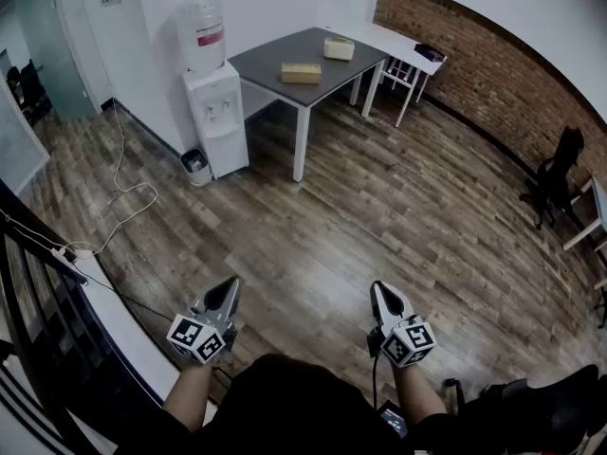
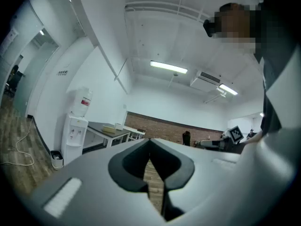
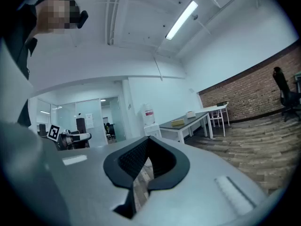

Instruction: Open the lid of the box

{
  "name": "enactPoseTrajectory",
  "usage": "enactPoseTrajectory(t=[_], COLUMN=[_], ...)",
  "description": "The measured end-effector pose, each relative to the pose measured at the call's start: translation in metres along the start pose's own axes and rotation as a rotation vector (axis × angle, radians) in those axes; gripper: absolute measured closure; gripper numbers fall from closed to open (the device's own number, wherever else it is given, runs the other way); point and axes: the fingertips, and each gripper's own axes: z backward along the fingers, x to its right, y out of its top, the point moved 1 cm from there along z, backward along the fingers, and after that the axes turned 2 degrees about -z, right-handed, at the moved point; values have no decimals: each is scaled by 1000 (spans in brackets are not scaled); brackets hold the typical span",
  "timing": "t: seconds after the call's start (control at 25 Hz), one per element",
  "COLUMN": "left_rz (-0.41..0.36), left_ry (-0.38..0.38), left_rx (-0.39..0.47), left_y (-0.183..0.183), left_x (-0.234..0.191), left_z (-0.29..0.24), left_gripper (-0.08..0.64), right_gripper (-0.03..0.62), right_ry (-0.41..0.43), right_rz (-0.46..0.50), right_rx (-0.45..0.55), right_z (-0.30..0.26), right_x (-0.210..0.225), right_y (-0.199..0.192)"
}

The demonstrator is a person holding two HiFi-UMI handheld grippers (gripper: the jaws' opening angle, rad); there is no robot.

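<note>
Head view: we've not begun, our left gripper (image 1: 228, 287) and right gripper (image 1: 379, 292) clenched on nothing, well apart from the box (image 1: 301, 72) on the table (image 1: 270, 60).

Head view steeply down; gripper views level; all share table (image 1: 266, 60)

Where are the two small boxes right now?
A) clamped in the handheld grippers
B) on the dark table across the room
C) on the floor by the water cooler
B: the tan box and the cream box lie on the dark table, far from the left gripper and right gripper, both shut and empty.
</note>
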Motion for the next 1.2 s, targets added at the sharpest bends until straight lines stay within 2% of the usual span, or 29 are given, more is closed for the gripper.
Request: enactPoseTrajectory(t=[0.24,0.36,0.56,0.8,0.96,1.2], left_rz=[25,20,22,22,17,26], left_ry=[15,9,-8,0,-13,-24], left_rx=[8,6,1,-7,-18,-35], left_y=[1,1,0,-1,-3,-5], left_x=[-5,-7,-13,-34,-48,-69], left_z=[-1,-2,-3,3,8,21], left_gripper=[560,560,560,560,560,560], right_gripper=[591,591,591,589,589,589], right_ry=[6,4,-8,11,6,-8], right_rz=[-1,37,30,-36,-35,-81], right_rx=[-14,-13,-21,-2,4,-6], right_z=[-4,-9,-20,-40,-55,-76], right_x=[-3,-5,-4,-12,-22,-40], right_y=[-5,-4,-9,-9,-6,-16])
